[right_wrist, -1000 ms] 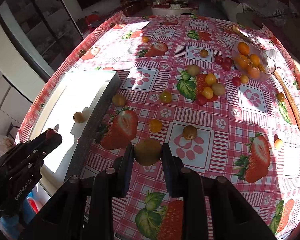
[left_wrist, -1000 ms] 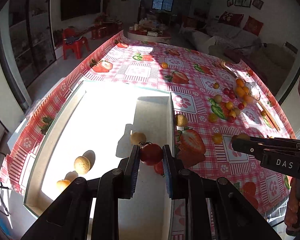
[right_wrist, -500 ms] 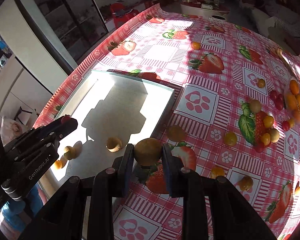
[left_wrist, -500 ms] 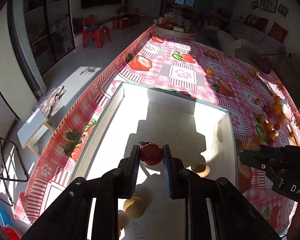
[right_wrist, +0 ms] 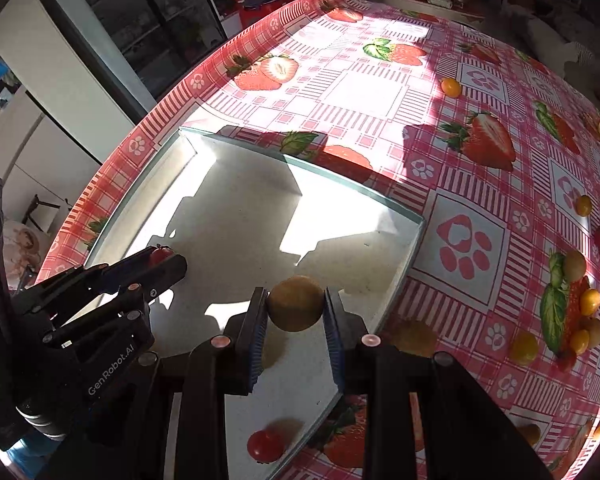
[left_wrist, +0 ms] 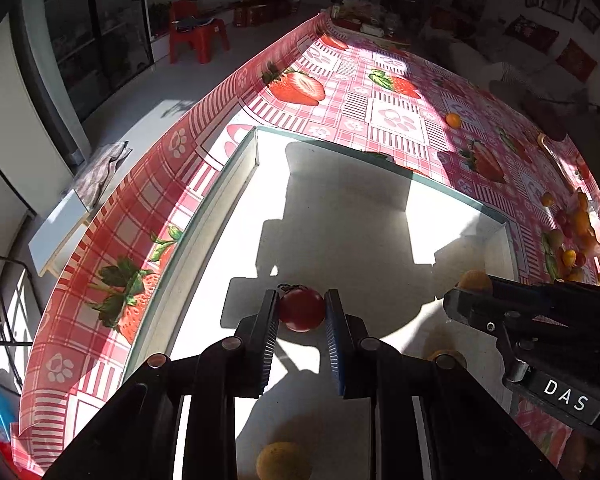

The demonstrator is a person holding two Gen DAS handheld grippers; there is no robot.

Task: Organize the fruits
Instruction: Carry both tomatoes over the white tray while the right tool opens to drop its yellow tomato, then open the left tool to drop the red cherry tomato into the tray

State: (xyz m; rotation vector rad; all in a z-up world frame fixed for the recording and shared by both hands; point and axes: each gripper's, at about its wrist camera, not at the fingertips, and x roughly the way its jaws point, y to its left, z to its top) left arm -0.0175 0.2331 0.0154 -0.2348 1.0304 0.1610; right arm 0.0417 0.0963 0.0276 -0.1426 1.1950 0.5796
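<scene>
Left gripper (left_wrist: 302, 308) jaws clench a cherry tomato (left_wrist: 301, 309), right gripper (right_wrist: 296, 309) jaws a yellow-brown fruit (right_wrist: 296, 303), both over the white tray (right_wrist: 244, 216); below the right jaws, another tomato (right_wrist: 265, 445) lies inside.

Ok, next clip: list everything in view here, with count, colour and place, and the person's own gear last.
tray: one, white, shallow, on the table's near left part.
tablecloth: one, red and pink check with strawberries and paw prints, covering the table.
red tomato: one, between the left claw's pads, over the tray.
yellow-brown fruit: one, between the right claw's pads, over the tray's right side.
second red tomato: one, lying in the tray's near corner.
loose fruits: many, yellow, orange and red, scattered on the cloth right of the tray.
red plastic chair: one, on the floor beyond the table.
left claw: black, shut on the tomato.
right claw: black, shut on the fruit.
</scene>
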